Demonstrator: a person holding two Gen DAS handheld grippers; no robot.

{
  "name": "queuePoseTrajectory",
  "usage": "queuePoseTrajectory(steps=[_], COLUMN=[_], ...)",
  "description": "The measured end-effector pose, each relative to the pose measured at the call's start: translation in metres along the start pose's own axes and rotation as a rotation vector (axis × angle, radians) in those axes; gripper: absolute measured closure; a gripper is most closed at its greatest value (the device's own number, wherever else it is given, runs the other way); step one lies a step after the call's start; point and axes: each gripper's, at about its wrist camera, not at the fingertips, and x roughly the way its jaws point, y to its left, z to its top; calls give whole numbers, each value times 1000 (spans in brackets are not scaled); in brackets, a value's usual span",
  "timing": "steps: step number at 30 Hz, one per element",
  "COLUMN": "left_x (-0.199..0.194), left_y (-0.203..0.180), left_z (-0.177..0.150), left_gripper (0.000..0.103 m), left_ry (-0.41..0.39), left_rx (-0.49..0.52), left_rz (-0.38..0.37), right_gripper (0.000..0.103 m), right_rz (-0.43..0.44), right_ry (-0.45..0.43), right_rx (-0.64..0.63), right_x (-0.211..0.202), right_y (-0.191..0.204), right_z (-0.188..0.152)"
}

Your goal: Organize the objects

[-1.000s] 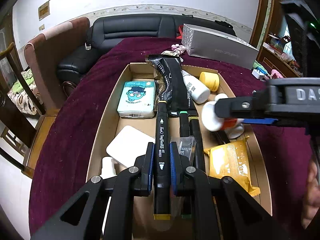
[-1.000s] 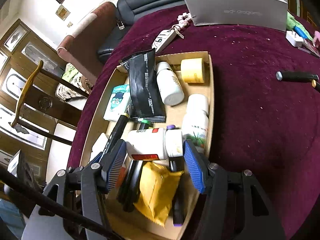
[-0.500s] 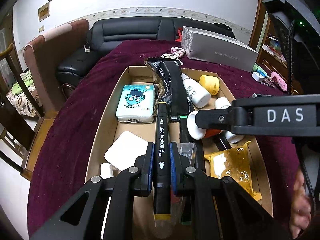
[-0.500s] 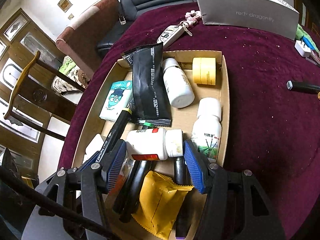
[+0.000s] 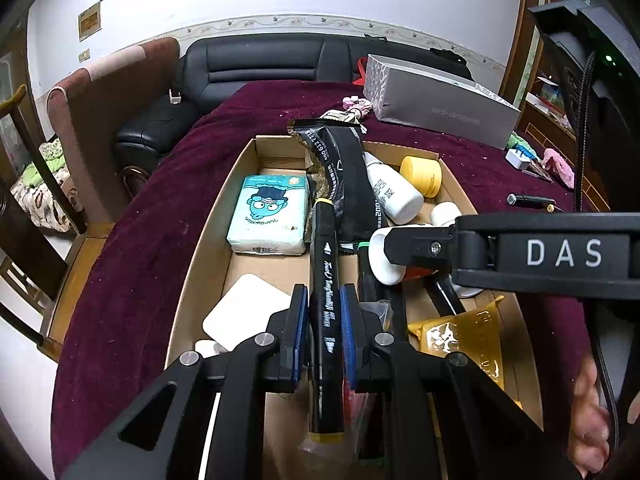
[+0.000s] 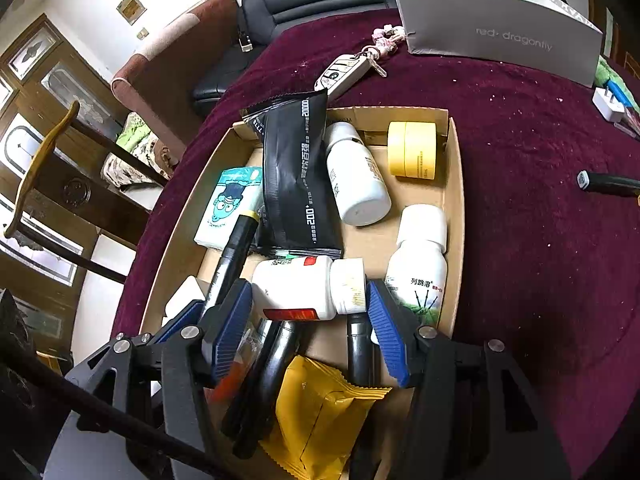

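Observation:
My left gripper [image 5: 324,298] holds a black marker [image 5: 326,264] with yellow ends lengthwise over the cardboard box [image 5: 208,240]. Its jaws are starting to open, and the pads still touch the marker. My right gripper [image 6: 310,300] is shut on a white bottle [image 6: 300,288] with a red label, lying sideways, cap to the right, just above the box contents. In the left wrist view that bottle [image 5: 382,260] shows behind the right gripper's black finger [image 5: 420,244]. Further dark markers [image 6: 276,344] lie in the box below it.
The box also holds a tissue pack [image 5: 268,216], black pouch [image 5: 344,176], two more white bottles [image 6: 360,184], yellow jar [image 6: 412,150], yellow packet [image 6: 320,412] and white pad [image 5: 244,312]. On the maroon cloth lie a grey carton [image 6: 496,32], keys [image 6: 344,72] and a black pen [image 6: 608,182].
The right gripper with its bottle has come further in over the box, crossing the left wrist view. The marker stays put in the left gripper.

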Motion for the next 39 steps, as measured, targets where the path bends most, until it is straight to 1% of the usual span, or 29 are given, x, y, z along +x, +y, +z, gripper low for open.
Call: queuePoseTrajectory(steps=[3,5,7,12,13,14,16,18,20,22,24,26,27,28,29,32,33,35,38,39], left_x=[-1,-5,-12,-39,-44,-51,-68,-84,-100,-116,-128,-136,-140,-143,-146,-151,-151,-153,-155,-156], left_y=[-2,-4,-9,-23,-24,-27,-32,-38,-45,-53,-59,-65,-69,-72,-74,-78,-78,-81,-82,-83], left_z=[-1,-1,-2,-4,-5,-5,-6,-7,-9,-14,-18,-21,-23,-25,-27,-32,-34,-38,-46,-49], left_gripper=[84,75,69,68,62,53,45,41,31,27,25,23,23,23,22,21,19,11,5,5], left_ry=[1,-8,-25,-104,-116,-134,-194,-250,-296,-338,-362,-372,-381,-385,-387,-365,-351,-339,-322,-311], left_rx=[1,7,16,41,41,38,28,27,29,30,18,13,9,7,4,-27,-41,-55,-82,-88], left_rz=[3,6,5,36,42,54,74,113,153,149,134,155,182,197,205,169,156,152,150,159], right_gripper=[44,44,44,41,40,39,38,37,37,38,38,37,36,33,32,30,28,25,25,25], right_rz=[17,16,23,25,24,20,3,-17,-47,-80,-126,-162,-180,-191,-194,-217,-226,-241,-268,-278], right_ry=[-15,-36,-67,-146,-160,-174,-201,-222,-247,-268,-296,-319,-330,-340,-350,-388,-397,-411,-417,-418], right_rx=[24,33,39,55,57,59,62,63,52,33,-9,-52,-73,-86,-96,-115,-119,-121,-130,-136], right_x=[-5,-12,-23,-58,-65,-71,-82,-91,-99,-105,-112,-118,-121,-123,-127,-138,-141,-145,-147,-147], right_y=[-4,-5,-7,-14,-16,-18,-22,-27,-30,-31,-28,-24,-22,-22,-22,-24,-26,-30,-36,-37], right_z=[-1,-1,-2,-11,-14,-18,-29,-39,-53,-63,-76,-88,-94,-100,-105,-120,-124,-131,-140,-143])
